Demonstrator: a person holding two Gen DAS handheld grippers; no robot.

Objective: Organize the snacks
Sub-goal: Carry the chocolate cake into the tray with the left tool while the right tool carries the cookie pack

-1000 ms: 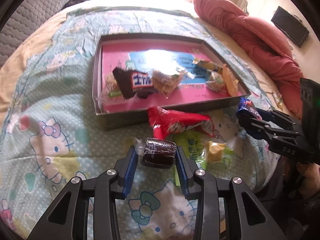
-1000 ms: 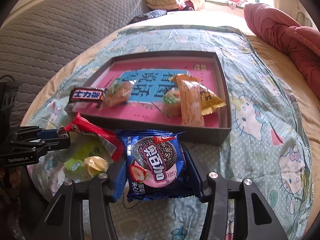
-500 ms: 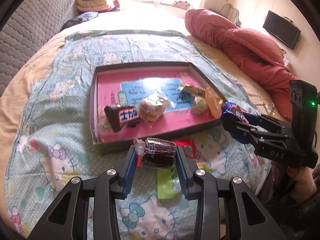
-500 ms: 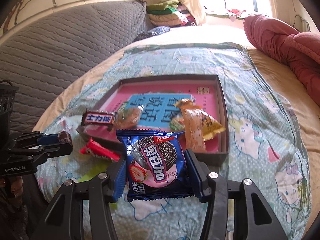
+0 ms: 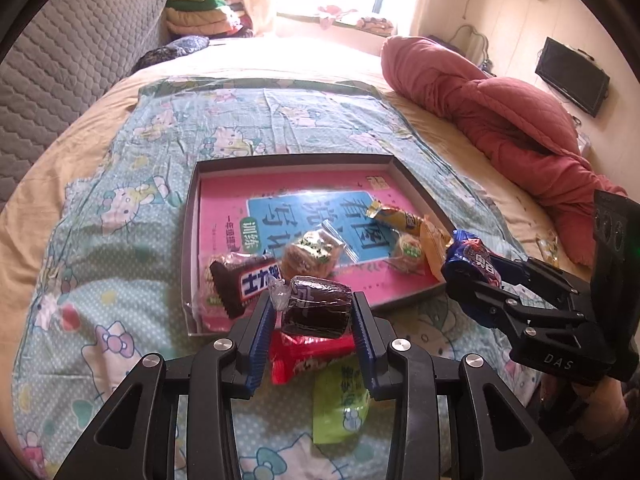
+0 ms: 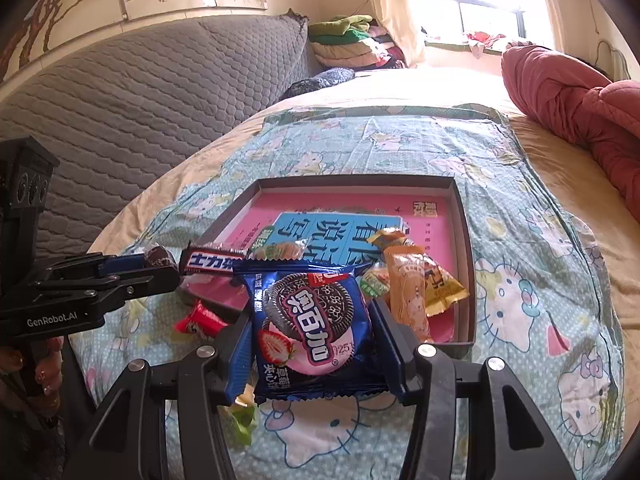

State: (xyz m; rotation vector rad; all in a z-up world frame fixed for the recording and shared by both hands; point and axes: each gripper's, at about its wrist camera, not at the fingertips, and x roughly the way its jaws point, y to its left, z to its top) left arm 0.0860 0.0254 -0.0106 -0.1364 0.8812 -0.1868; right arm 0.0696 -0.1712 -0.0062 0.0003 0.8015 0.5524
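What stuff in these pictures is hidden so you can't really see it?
- Red snack packet: left wrist view, its top is hidden behind the chocolate cake in the left gripper.
- Green packet: right wrist view, mostly hidden by the right gripper and its blue cookie pack.
- Small packet by the red quilt: left wrist view, too small to identify.

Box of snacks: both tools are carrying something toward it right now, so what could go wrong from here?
1. The left tool holds the chocolate cake and the right tool the cookie pack, close together near the box's front edge; they might collide.
2. The front of the box is crowded by the chocolate bar and other snacks, so a drop may land on them.
3. The red packet lies outside, easily missed.
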